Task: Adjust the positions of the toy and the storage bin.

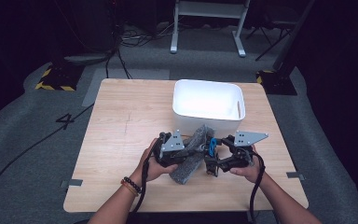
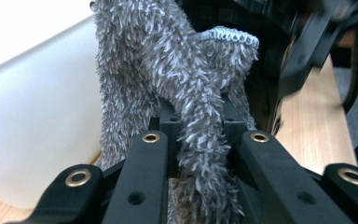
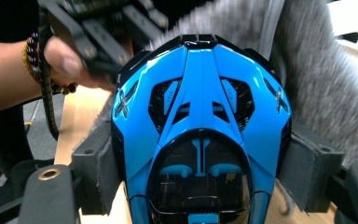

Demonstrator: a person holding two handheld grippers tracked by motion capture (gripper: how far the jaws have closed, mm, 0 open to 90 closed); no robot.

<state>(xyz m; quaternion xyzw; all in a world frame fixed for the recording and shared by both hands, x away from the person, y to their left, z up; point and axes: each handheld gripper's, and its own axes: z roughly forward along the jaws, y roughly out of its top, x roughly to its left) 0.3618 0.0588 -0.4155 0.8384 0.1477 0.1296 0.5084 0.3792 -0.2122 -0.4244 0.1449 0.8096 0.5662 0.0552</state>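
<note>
A grey fuzzy sock (image 1: 189, 165) hangs lifted over the table, just in front of the white bin (image 1: 182, 88). My left gripper (image 1: 192, 149) is shut on it; in the left gripper view the black jaws (image 2: 200, 128) pinch a fold of the sock (image 2: 168, 60), whose knitted cuff shows at top right. My right gripper (image 1: 213, 155) is shut on a blue and black toy car (image 1: 213, 145). In the right gripper view the car (image 3: 200, 107) sits nose-up between the felt pads (image 3: 100, 172), my right gripper (image 3: 200, 154) clamping its sides, against the sock (image 3: 317, 84).
The wooden table (image 1: 121, 126) has bare room to the left and front. The bin's white wall (image 2: 37, 116) stands close beside the sock. The person's left hand (image 3: 70, 65), with a bead bracelet, is near the car. Floor cables and stand legs lie beyond the table.
</note>
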